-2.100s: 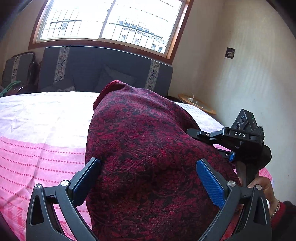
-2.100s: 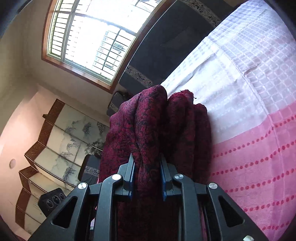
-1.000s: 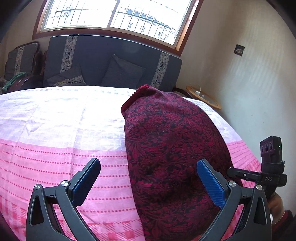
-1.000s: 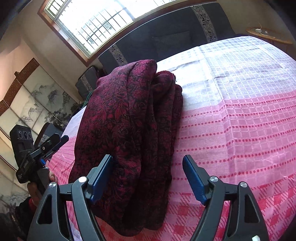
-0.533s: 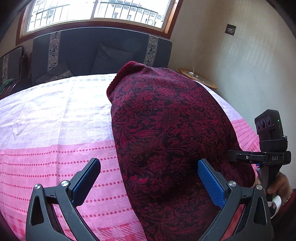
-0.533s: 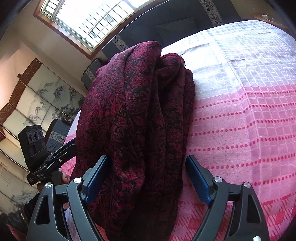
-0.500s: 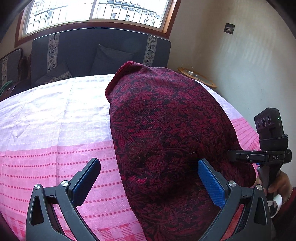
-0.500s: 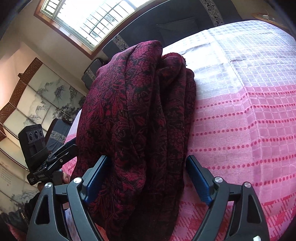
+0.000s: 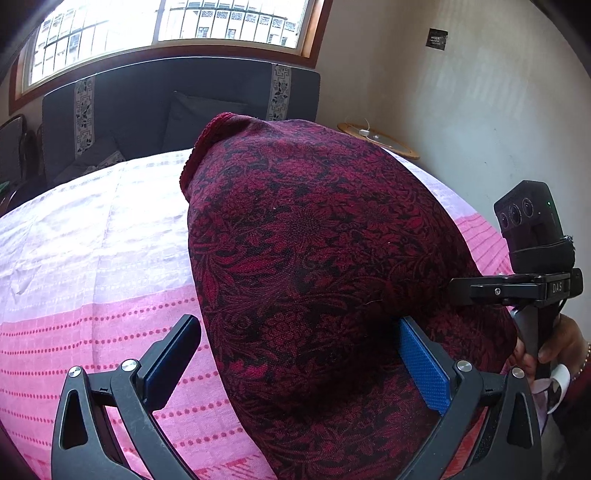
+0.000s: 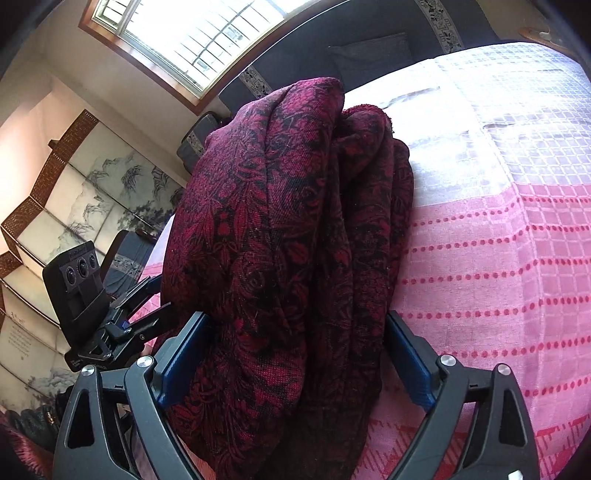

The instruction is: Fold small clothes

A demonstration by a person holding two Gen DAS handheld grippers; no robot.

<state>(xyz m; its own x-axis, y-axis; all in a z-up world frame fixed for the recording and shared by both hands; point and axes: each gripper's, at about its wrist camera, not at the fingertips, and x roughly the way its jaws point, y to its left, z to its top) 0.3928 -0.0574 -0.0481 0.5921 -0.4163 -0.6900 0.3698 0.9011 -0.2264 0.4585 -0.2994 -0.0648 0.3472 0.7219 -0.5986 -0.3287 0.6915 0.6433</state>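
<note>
The right gripper (image 10: 295, 354) has just let go; its fingers opened wide. The red cloth (image 9: 325, 266) lies folded on the pink bed cover (image 9: 92, 266), long way pointing toward the window (image 9: 173, 29). The left gripper (image 9: 295, 365) fingers stand wide too.

- The letters "DAS" stand in pale print on the black bracket of the right gripper (image 9: 517, 291), seen at the right edge of the left wrist view, just below its camera block (image 9: 532, 225).
- Small marks on the base of the left gripper (image 10: 122, 332) in the right wrist view are too small to read.
- No other lettering can be read.
</note>
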